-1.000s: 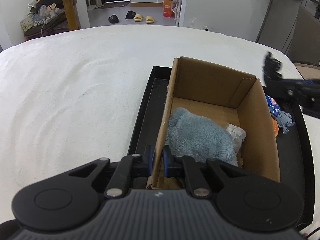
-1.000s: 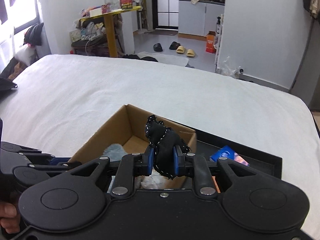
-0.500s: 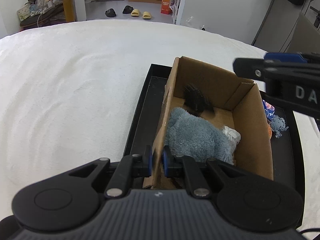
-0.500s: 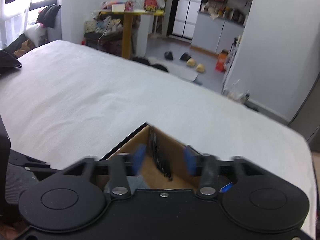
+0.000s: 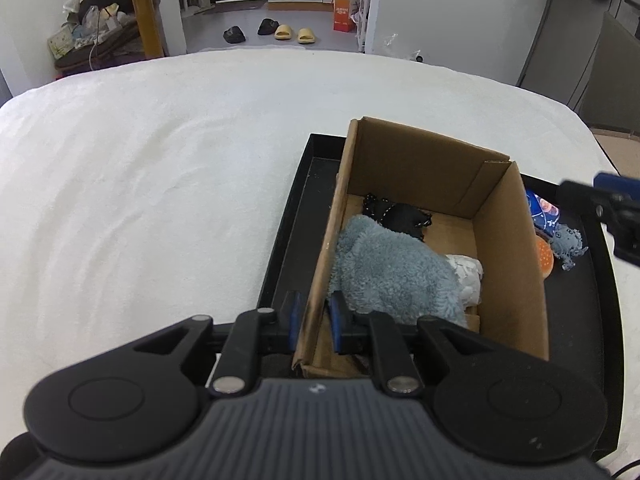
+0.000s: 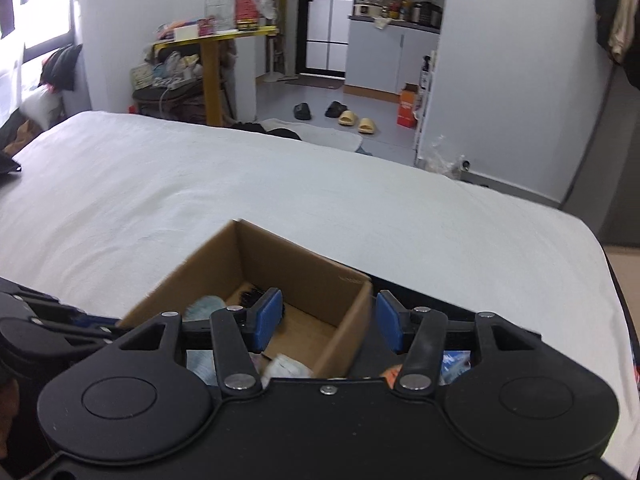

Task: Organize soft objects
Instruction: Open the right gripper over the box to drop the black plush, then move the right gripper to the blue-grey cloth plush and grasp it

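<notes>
We find three soft items in the open brown cardboard box (image 5: 496, 216): a fluffy grey-blue cloth (image 5: 392, 272), a black beaded fabric piece (image 5: 400, 216) and a white crumpled wad (image 5: 466, 276). The left gripper (image 5: 314, 322) pinches the box's near wall. The right gripper (image 6: 328, 320) stands half-open, empty. A small grey plush figure (image 5: 568, 244) (beside colourful items) lies on the black tray (image 5: 296, 216), unsorted.
</notes>
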The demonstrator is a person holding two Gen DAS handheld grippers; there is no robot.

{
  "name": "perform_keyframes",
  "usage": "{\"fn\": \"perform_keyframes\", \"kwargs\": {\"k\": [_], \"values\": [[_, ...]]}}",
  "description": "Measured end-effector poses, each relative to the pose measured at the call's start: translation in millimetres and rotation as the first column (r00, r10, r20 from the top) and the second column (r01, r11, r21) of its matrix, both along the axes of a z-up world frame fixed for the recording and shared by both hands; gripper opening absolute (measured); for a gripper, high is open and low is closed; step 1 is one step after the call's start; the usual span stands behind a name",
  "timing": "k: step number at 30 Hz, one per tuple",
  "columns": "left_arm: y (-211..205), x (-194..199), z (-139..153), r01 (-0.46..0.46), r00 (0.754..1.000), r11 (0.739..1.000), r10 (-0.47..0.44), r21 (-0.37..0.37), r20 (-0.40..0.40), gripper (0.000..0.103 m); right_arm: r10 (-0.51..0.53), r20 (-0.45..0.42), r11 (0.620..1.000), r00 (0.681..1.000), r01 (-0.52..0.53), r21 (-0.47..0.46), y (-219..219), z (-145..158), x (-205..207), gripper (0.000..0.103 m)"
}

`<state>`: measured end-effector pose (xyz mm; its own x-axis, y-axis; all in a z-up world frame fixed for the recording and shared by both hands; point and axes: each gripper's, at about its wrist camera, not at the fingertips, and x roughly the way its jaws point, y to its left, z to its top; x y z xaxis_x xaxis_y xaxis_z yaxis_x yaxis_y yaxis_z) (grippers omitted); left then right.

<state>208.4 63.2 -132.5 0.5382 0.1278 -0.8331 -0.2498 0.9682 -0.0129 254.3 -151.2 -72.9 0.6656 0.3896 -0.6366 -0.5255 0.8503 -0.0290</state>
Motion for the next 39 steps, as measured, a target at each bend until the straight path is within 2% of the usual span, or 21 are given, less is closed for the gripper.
{"fn": "perform_keyframes", "kwargs": {"k": [7, 13, 19, 24, 30, 34, 39], "values": [[-8, 0, 3, -0.032, 0.999, 0.999, 0.033, 0.032, -0.013, 0.017, -0.015, -0.047, 0.998, 0.999, 0.018, 0.058, -33, -23, 7, 0.052], [-12, -1, 5, -0.076, 0.997, 0.995, 0.077, 0.07, -0.017, 0.032, -0.07, -0.161, 0.992, 0.984, 0.086, 0.095, -64, -56, 28, 0.052], [-15, -2, 5, -0.119, 0.992, 0.986, 0.122, 0.114, -0.016, 0.049, -0.108, -0.229, 0.981, 0.968, 0.14, 0.133, -86, -76, 38, 0.052], [-23, 4, 2, -0.114, 0.992, 0.981, 0.12, 0.16, -0.029, 0.053, -0.133, -0.311, 0.965, 0.941, 0.194, 0.177, -103, -94, 51, 0.052], [-26, 9, 3, -0.126, 0.991, 0.972, 0.133, 0.2, -0.025, 0.058, -0.171, -0.367, 0.938, 0.914, 0.265, 0.224, -123, -106, 63, 0.052], [-25, 11, 4, -0.142, 0.989, 0.967, 0.148, 0.21, -0.013, 0.059, -0.198, -0.379, 0.917, 0.904, 0.308, 0.255, -132, -110, 72, 0.051], [-27, 14, 4, -0.141, 0.989, 0.963, 0.149, 0.231, -0.02, 0.059, -0.216, -0.384, 0.909, 0.898, 0.328, 0.255, -132, -120, 85, 0.051]]}}
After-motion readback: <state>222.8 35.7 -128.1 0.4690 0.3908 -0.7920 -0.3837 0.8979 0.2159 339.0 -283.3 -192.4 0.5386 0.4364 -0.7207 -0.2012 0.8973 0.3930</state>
